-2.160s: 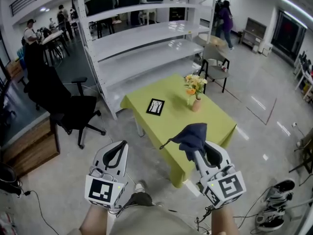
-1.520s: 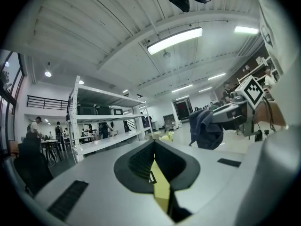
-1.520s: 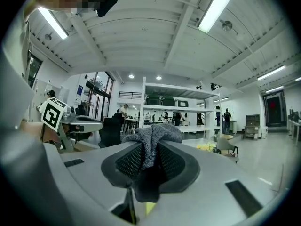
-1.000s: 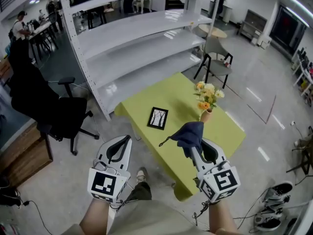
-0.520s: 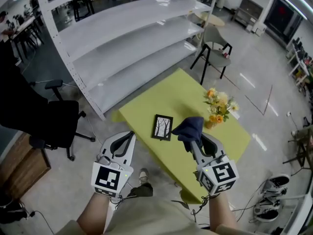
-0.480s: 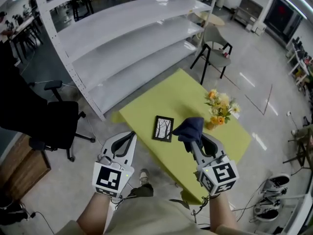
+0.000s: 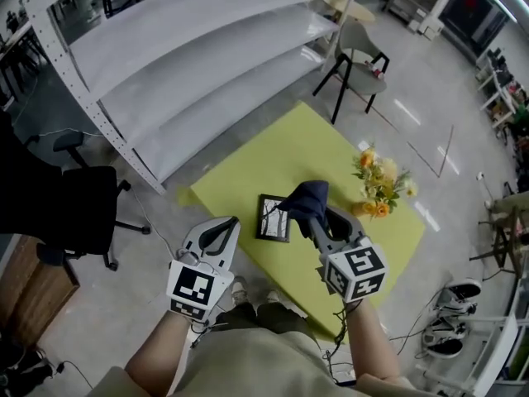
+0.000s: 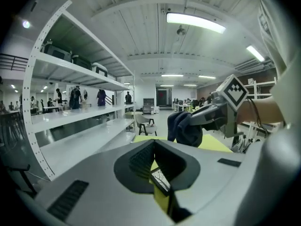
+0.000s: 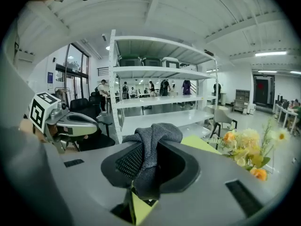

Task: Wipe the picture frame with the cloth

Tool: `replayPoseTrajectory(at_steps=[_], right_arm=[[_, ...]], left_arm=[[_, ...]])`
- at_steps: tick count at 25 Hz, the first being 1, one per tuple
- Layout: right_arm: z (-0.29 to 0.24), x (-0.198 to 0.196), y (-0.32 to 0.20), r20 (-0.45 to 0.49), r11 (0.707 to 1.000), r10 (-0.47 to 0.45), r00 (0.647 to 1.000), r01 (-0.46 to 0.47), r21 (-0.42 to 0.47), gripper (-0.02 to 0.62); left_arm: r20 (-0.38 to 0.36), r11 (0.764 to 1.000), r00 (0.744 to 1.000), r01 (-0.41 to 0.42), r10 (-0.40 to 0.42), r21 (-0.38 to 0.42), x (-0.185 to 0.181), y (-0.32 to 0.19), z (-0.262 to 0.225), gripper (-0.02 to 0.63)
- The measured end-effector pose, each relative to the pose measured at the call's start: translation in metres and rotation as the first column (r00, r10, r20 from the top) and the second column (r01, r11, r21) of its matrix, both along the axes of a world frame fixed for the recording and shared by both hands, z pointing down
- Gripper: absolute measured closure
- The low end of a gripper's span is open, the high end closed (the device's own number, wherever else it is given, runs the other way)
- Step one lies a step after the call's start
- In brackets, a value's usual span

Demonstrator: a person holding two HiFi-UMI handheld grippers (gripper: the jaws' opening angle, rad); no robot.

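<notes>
A black picture frame lies flat on the yellow-green table, close to its near edge. My right gripper is shut on a dark blue cloth. The cloth bunches above the jaws and covers the frame's right edge in the head view. It fills the jaws in the right gripper view too, cloth. My left gripper is shut with nothing in it, held left of the frame above the table's edge. Through its narrow slit a strip of the frame shows.
A small vase of orange and yellow flowers stands on the table right of the frame. White empty shelving runs behind the table. A grey chair stands beyond it, a black office chair at the left, shoes on the floor at right.
The person has walked up to the table. Both grippers have come forward from over the floor to the table's near edge, and the cloth now overlaps the frame.
</notes>
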State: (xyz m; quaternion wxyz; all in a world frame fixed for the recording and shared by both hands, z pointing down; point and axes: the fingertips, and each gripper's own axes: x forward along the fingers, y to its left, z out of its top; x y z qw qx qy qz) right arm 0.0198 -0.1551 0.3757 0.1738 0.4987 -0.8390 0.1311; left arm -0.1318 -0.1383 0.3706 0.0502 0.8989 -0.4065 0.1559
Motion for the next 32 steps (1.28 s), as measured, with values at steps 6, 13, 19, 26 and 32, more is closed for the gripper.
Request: replayPoseTrajectory(at_steps=[6, 13, 19, 26, 32], right_arm=[[0.060, -0.002, -0.045, -0.013, 0.997, -0.017, 1.000, 0.016, -0.081, 0.502], [0.119, -0.015, -0.082, -0.013, 0.985, -0.085, 0.996, 0.082, -0.154, 0.503], [0.176, -0.032, -0.097, -0.010, 0.966, -0.139, 0.990, 0.134, -0.222, 0.502], [0.229, -0.045, -0.104, -0.011, 0.943, -0.181, 0.983, 0.171, -0.285, 0.502], [0.260, -0.053, -0.104, -0.048, 0.931, -0.217, 0.975, 0.191, -0.311, 0.502]], left_arm=[[0.031, 0.995, 0.999, -0.033, 0.036, -0.097, 0.021, -0.026, 0.056, 0.598], [0.057, 0.976, 0.996, -0.057, 0.070, -0.211, 0.049, -0.046, 0.124, 0.598], [0.086, 0.952, 0.991, -0.068, 0.097, -0.298, 0.066, -0.057, 0.186, 0.598], [0.139, 0.915, 0.982, -0.064, 0.129, -0.399, 0.076, -0.059, 0.251, 0.598], [0.183, 0.883, 0.974, -0.036, 0.137, -0.468, 0.074, -0.058, 0.285, 0.598]])
